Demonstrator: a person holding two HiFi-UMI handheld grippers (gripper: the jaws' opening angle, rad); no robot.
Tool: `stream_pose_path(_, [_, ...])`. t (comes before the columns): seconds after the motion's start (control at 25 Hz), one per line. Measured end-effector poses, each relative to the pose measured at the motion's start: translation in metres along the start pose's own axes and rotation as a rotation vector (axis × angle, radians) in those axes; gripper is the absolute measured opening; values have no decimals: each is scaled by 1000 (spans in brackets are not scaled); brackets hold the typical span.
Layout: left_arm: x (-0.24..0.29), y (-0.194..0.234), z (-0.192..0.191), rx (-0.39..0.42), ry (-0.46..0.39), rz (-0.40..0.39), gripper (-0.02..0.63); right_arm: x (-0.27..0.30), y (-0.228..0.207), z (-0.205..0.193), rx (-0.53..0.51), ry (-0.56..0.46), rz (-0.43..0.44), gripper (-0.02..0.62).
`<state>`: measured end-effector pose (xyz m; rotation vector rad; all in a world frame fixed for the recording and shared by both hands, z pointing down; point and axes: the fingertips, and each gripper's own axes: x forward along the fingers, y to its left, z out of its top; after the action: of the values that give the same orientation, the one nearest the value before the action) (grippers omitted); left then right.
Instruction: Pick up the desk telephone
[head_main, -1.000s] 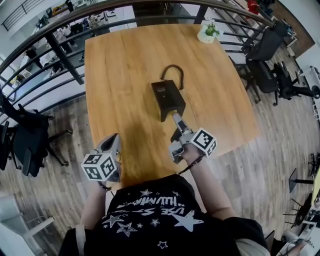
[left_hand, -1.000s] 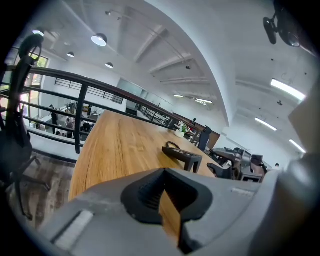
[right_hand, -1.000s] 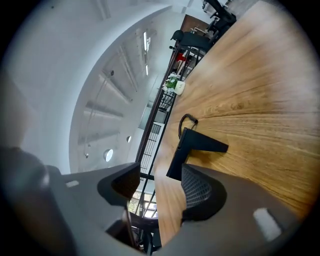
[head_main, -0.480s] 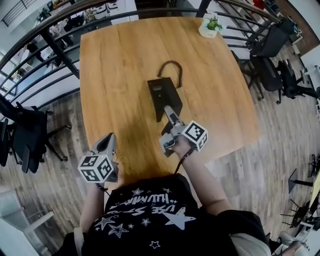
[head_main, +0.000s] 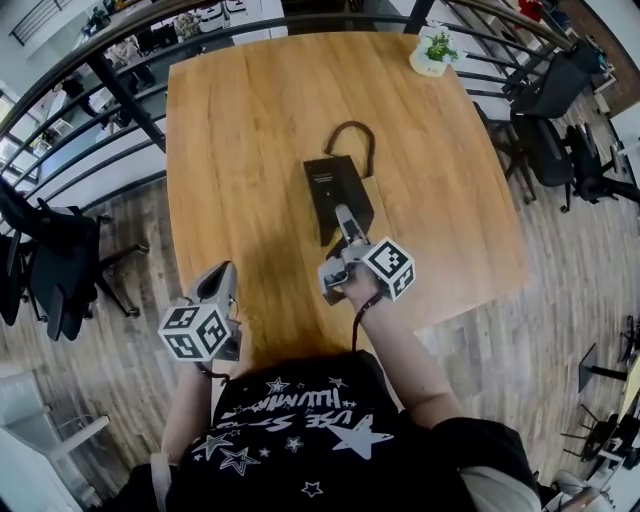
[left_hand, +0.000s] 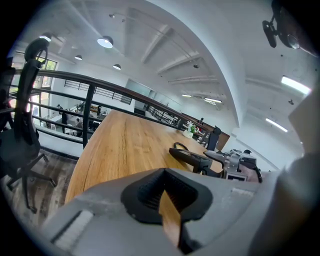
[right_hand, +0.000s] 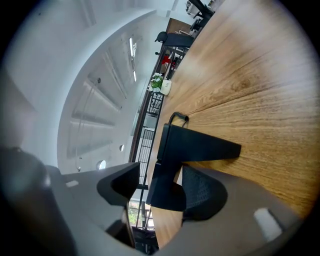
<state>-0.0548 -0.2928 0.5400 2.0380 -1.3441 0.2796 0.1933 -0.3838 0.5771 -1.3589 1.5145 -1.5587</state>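
Note:
The black desk telephone (head_main: 336, 192) lies in the middle of the wooden table (head_main: 240, 130), its cord looping (head_main: 350, 130) behind it. My right gripper (head_main: 338, 248) is open at the phone's near end, one finger (head_main: 346, 220) reaching over the top. In the right gripper view the phone (right_hand: 195, 145) lies wedged between the two jaws of the right gripper (right_hand: 160, 187), the right-hand pad (right_hand: 202, 192) against it. My left gripper (head_main: 215, 290) hovers over the table's near left edge, shut and empty. From the left gripper (left_hand: 167, 200), the phone (left_hand: 192, 157) shows far ahead.
A small potted plant (head_main: 432, 50) stands at the table's far right corner. A dark railing (head_main: 120, 95) runs around the far and left sides. Office chairs stand at the right (head_main: 545, 130) and at the left (head_main: 50, 265) on the wood floor.
My right gripper has moved forward, and its jaws now straddle the phone's near end. The left gripper has stayed where it was.

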Motion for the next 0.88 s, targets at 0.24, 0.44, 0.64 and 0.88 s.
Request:
stream_pose_path(0.24, [2, 5, -3, -10, 13, -3, 2, 13, -6, 5, -24, -26, -35, 276])
stream_pose_path(0.44, [4, 7, -7, -15, 26, -14, 2, 21, -13, 6, 4, -32, -66, 278])
stream_pose_path(0.64, [6, 8, -6, -23, 28, -22, 2, 26, -18, 5, -8, -33, -104, 278])
stream_pose_path(0.88, [8, 6, -10, -27, 42, -33, 2, 30, -24, 10, -1, -48, -140, 273])
